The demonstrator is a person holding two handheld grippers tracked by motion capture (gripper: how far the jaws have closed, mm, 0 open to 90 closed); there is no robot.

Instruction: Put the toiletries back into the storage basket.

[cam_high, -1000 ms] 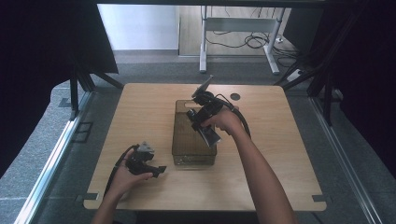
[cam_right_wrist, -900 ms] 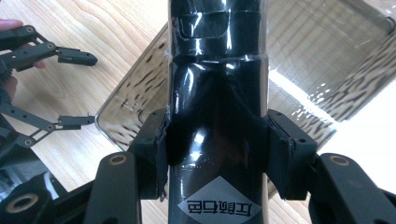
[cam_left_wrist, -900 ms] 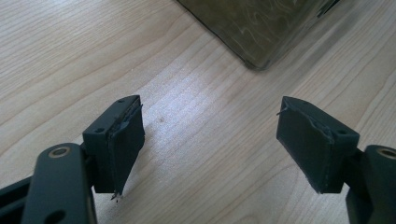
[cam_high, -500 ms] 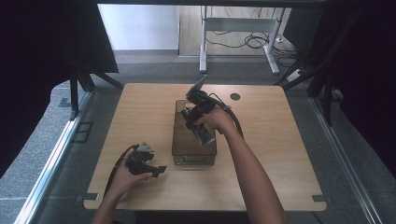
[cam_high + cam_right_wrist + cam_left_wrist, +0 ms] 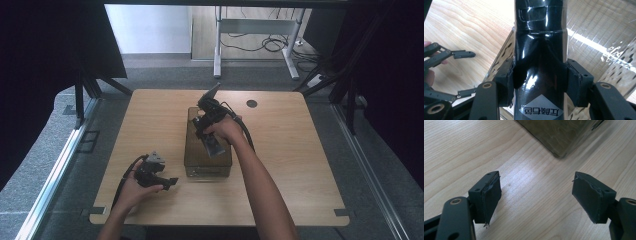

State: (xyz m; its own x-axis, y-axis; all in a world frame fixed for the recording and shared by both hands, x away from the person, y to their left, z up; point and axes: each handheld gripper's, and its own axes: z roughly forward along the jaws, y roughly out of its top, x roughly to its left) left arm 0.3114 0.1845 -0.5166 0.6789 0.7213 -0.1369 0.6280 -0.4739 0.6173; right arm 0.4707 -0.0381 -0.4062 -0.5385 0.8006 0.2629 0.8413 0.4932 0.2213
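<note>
The right gripper (image 5: 537, 75) is clamped on a glossy black packet (image 5: 539, 45), its pads pressing both sides so the packet hangs lengthwise over the clear bin (image 5: 192, 160) at the table's (image 5: 300, 150) middle, apparently for lowering inside. The left gripper (image 5: 536, 195) rests near the bin's near left corner, jaws apart and holding nothing, probably kept clear.
</note>
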